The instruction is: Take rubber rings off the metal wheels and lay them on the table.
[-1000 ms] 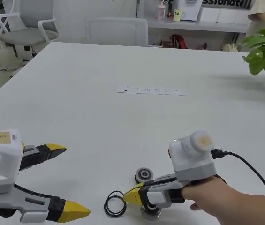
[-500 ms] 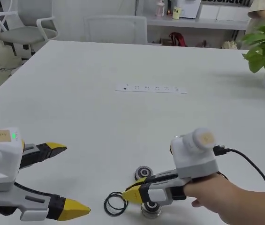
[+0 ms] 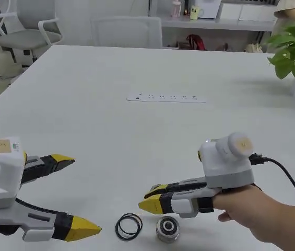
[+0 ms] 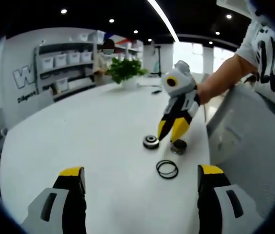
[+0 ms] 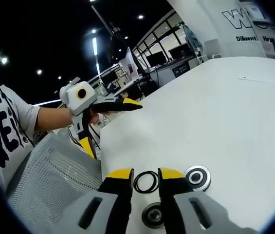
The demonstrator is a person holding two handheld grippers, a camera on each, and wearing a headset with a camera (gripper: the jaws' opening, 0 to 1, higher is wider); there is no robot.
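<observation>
Two black rubber rings (image 3: 129, 226) lie overlapping on the white table (image 3: 137, 130) near its front edge. A metal wheel (image 3: 167, 228) stands just right of them. A second wheel (image 4: 150, 141), with a dark band round it, sits a little farther back (image 5: 198, 176). My right gripper (image 3: 150, 198) hovers above and between the wheels, jaws a narrow gap apart, holding nothing. In its own view the right gripper (image 5: 145, 174) frames the rings (image 5: 146, 181), with the near wheel (image 5: 153, 214) below. My left gripper (image 3: 79, 193) is wide open at the left, well away from the rings (image 4: 167, 168).
A white power strip (image 3: 166, 98) lies mid-table. A potted plant (image 3: 293, 52) stands at the far right. Chairs (image 3: 129, 32) line the far edge. The right gripper's black cable (image 3: 280, 180) trails off to the right.
My right gripper has lifted up and back off the near wheel, which now stands uncovered beside the rings. The left gripper has held its place.
</observation>
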